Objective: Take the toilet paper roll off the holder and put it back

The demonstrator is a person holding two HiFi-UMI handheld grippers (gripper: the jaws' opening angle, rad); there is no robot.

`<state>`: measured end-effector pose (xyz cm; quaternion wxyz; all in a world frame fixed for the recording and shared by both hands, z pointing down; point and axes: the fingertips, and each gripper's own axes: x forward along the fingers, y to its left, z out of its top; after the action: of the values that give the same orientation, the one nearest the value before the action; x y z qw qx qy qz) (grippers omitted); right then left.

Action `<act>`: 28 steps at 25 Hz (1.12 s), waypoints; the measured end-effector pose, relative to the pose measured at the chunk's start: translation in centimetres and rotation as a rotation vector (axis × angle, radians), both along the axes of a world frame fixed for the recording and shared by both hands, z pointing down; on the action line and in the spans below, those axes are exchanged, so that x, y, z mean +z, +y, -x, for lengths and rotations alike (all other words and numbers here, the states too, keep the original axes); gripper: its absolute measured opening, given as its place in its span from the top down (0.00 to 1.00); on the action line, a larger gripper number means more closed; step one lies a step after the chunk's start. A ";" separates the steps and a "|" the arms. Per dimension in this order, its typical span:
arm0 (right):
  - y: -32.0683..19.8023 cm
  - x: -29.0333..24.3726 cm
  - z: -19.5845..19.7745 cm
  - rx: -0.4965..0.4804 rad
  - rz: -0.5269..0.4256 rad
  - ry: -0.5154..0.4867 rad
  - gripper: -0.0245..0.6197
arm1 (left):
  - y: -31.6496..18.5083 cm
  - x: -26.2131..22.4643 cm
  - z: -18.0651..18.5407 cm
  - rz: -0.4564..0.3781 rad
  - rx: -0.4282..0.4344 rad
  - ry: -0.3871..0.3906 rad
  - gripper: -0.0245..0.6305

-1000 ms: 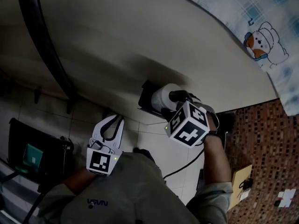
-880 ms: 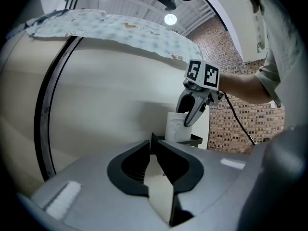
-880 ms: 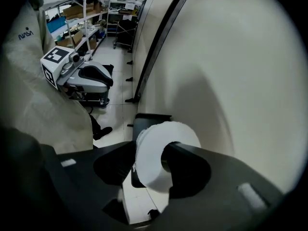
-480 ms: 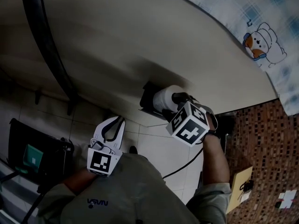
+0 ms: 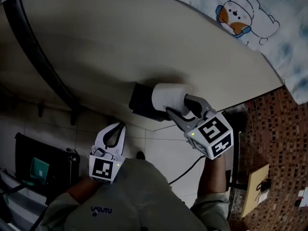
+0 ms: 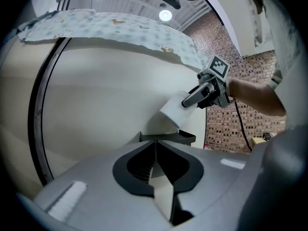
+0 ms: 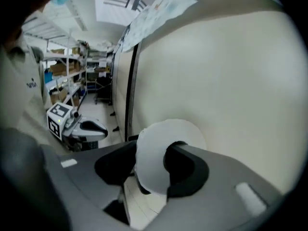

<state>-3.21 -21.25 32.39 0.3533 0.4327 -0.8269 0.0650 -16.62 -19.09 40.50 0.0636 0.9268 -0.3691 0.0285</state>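
the right gripper [image 7: 155,153] has the toilet paper roll [image 5: 166,96] between its jaws, which have just been closing and now clamp it while standing wide. the roll sits tilted just above the black holder [image 6: 168,137] on the pale wall [image 5: 120,42], seemingly clear of it, though the head view is dim there. the left gripper [image 6: 155,146] hangs lower left, well apart from the roll, jaws pressed together on nothing.

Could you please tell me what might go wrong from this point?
The right gripper, whose jaws have just been closing, grips the toilet paper roll only at its end, so it might slip or crush. The roll is tilted over the dark holder; refitting it could jam or knock the holder.
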 end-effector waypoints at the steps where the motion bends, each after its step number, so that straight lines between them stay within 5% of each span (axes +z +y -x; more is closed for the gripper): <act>1: 0.3 -0.5 -0.7 0.022 -0.027 -0.071 0.68 | 0.1 0.0 -0.5 -0.002 0.003 -0.005 0.94; 11: 5.0 -1.8 -7.9 0.137 -0.190 -0.659 0.68 | 1.9 -0.6 -5.5 -0.034 0.022 -0.057 0.95; 28: 9.9 6.7 -15.4 0.183 -0.017 -1.024 0.69 | 5.8 0.4 -13.1 -0.028 -0.041 -0.160 0.95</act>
<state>12.24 -11.38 39.12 -0.1071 0.4190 -0.8530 0.2921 -3.50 -13.25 40.90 0.0213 0.9146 -0.3922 0.0957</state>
